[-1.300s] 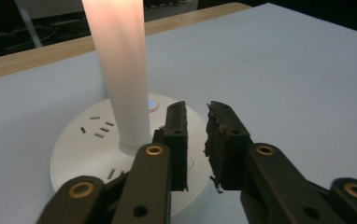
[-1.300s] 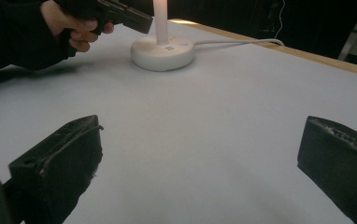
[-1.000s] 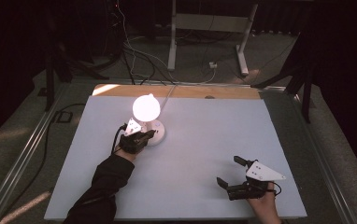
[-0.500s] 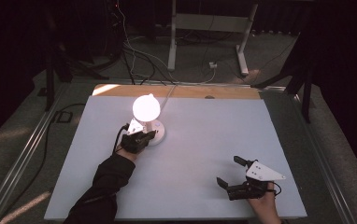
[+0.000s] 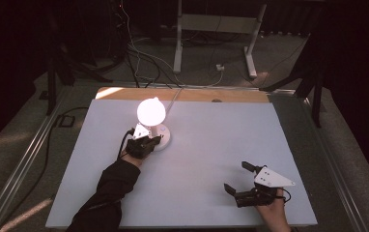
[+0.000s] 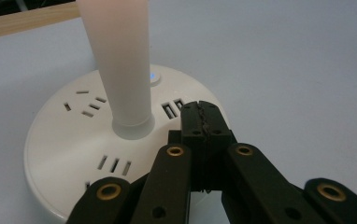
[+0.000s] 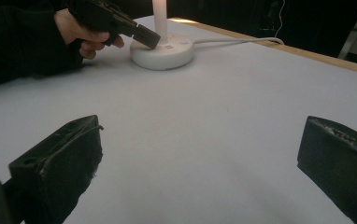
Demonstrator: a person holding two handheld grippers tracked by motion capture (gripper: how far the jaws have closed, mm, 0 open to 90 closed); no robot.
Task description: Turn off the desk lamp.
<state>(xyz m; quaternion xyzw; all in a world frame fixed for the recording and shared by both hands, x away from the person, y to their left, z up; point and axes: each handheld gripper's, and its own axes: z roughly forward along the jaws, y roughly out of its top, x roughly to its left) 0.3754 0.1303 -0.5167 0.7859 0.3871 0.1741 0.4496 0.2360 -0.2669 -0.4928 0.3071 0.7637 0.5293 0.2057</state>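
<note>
On my left I see matte black plastic tongs [image 6: 200,122] built from flat linkage bars pinned with brass-coloured rivets, their pads meeting along a fine zigzag seam, with a thin black cable [image 5: 122,145] looping off the body and a long black sleeve [image 5: 106,193] covering the forearm behind them. My right black tongs [image 5: 236,178] have two blocky, slightly frayed pads [image 7: 76,154] and carry a pale grey three-cornered plate [image 5: 271,178] dotted with small dark screws on top.
</note>
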